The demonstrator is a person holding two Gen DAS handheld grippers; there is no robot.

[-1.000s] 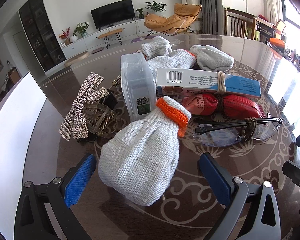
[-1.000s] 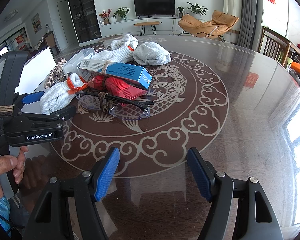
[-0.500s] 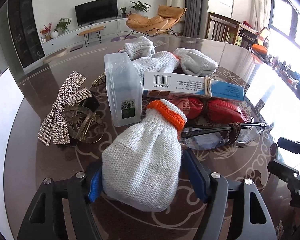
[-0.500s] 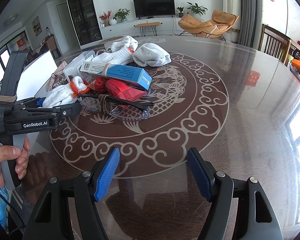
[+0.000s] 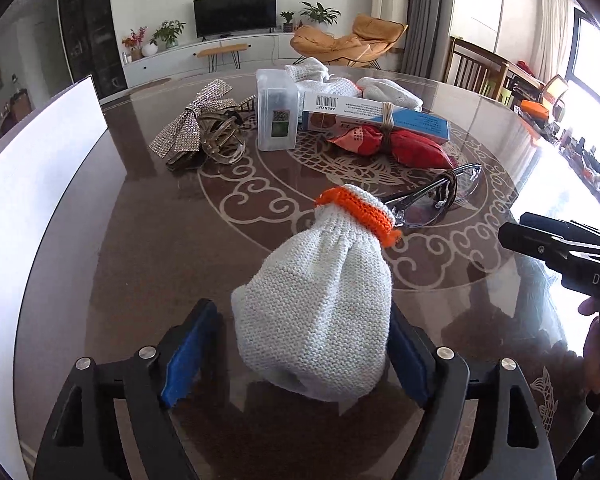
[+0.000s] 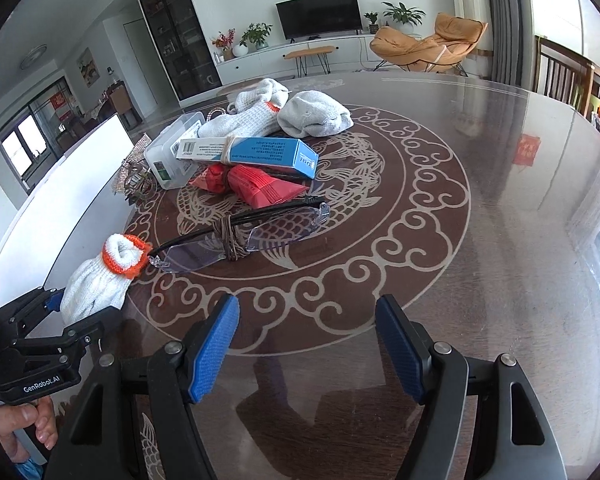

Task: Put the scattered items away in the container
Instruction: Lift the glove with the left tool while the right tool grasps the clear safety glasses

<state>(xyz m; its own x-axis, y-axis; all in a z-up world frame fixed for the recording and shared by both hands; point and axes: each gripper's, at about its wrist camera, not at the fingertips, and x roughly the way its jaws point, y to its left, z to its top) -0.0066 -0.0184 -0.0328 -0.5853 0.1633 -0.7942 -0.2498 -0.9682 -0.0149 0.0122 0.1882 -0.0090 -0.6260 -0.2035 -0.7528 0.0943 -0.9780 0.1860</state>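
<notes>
A white knit glove with an orange cuff [image 5: 320, 312] lies between the fingers of my left gripper [image 5: 302, 314], near the table's front and apart from the pile. The jaws are opening. The left blue pad [image 5: 192, 348] stands clear of the glove, and the right pad is mostly hidden behind it. In the right wrist view the glove [image 6: 96, 284] rests by the left gripper [image 6: 72, 316], next to the white container [image 6: 80, 184]. My right gripper [image 6: 307, 308] is open over bare table with nothing between its fingers.
Beyond the glove lie tied safety glasses [image 5: 432, 200], red packets [image 5: 392, 142], a blue-and-white carton [image 5: 372, 114], a clear plastic box [image 5: 278, 108], a rhinestone bow [image 5: 192, 120], a hair claw [image 5: 220, 136] and more gloves [image 5: 380, 90]. The white container [image 5: 40, 200] stands along the left.
My left gripper closed around the orange-cuffed glove, drew it back from the pile toward the front of the table, and its jaws have widened again. The right gripper stayed where it was.
</notes>
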